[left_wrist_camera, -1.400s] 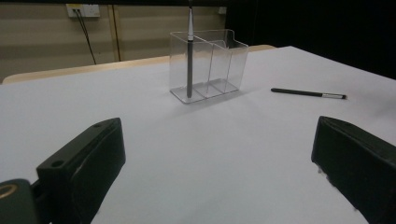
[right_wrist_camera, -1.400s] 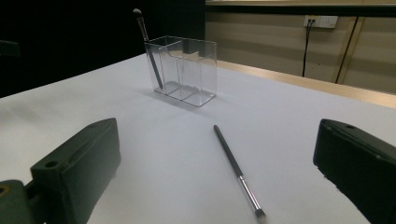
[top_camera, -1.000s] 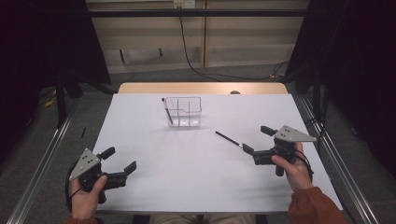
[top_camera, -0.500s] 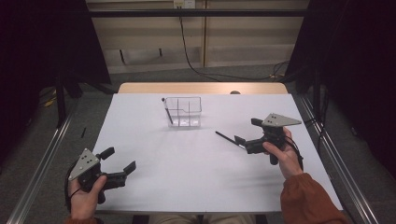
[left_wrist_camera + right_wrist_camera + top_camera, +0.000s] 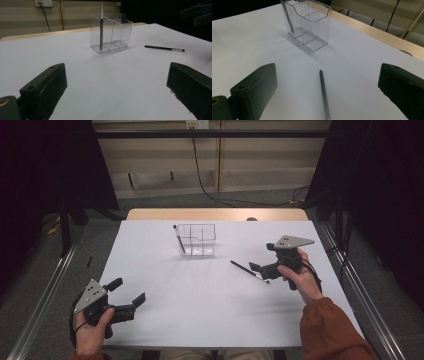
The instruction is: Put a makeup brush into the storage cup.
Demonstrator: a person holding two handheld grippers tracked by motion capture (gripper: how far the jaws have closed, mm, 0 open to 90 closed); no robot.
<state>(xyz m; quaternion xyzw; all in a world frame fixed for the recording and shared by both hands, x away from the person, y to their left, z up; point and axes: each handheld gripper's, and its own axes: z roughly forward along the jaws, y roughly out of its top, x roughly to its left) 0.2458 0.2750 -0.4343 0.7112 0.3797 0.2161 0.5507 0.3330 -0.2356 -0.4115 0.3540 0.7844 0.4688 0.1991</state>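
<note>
Slim dark pen [image 5: 249,270] (pale-tipped) lying flat; right gripper [image 5: 261,260] wide open.

Dark pen [image 5: 249,270] flat on white table [image 5: 200,295]

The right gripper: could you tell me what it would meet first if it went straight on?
Probably the pen lying on the table, between the open jaws of the right gripper; farther along stands the clear holder.

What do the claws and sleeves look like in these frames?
Both the left claw and right claw are black, each with two blocky jaws and a grey three-cornered plate with small dark holes on top. A black cable trails from the right one. The sleeve is rust-orange.
</note>
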